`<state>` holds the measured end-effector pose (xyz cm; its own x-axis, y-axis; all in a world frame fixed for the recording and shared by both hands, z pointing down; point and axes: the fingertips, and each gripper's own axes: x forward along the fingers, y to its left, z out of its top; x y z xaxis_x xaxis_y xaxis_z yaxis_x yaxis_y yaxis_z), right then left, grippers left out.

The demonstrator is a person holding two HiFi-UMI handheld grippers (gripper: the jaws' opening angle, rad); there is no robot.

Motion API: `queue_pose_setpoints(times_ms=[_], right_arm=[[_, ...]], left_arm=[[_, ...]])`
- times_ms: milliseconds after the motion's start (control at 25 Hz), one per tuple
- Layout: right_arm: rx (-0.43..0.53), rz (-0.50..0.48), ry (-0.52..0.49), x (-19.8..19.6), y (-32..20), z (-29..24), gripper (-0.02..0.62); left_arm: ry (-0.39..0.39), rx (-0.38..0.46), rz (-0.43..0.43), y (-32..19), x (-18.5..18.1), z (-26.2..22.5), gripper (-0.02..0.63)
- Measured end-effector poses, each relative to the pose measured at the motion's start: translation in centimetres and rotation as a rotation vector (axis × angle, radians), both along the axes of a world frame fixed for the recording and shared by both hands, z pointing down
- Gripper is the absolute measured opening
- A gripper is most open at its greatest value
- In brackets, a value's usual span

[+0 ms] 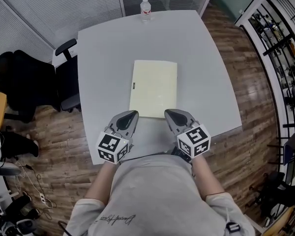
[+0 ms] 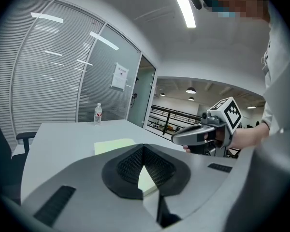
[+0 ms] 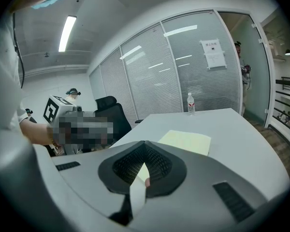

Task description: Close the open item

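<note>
A pale yellow book (image 1: 154,88) lies flat in the middle of the grey table (image 1: 201,58), one plain cover facing up and a small dark tab on its left edge. My left gripper (image 1: 132,114) hovers at the book's near left corner, jaws shut and empty. My right gripper (image 1: 168,113) hovers at the near right corner, also shut on nothing. In the left gripper view the book (image 2: 114,145) lies just past the closed jaws (image 2: 144,149). The right gripper view has the book (image 3: 186,141) beyond its closed tips (image 3: 145,146).
A water bottle (image 1: 145,8) stands at the table's far edge. A black office chair (image 1: 24,85) is left of the table. Glass partitions with blinds stand behind, and a railing runs along the right over the wood floor.
</note>
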<state>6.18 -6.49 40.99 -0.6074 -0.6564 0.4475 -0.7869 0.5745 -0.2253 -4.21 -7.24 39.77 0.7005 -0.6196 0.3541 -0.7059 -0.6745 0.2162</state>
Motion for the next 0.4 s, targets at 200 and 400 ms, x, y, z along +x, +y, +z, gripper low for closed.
queue_pose_setpoints(times_ms=[200, 400], right_arm=[[0.005, -0.002, 0.001, -0.25, 0.23, -0.17, 0.015], [0.01, -0.004, 0.0, -0.35, 0.58, -0.43, 0.015]], left_arm=[[0.0, 0.004, 0.002, 0.19, -0.1, -0.06, 0.009], [0.004, 0.008, -0.002, 0.51, -0.18, -0.28, 0.009]])
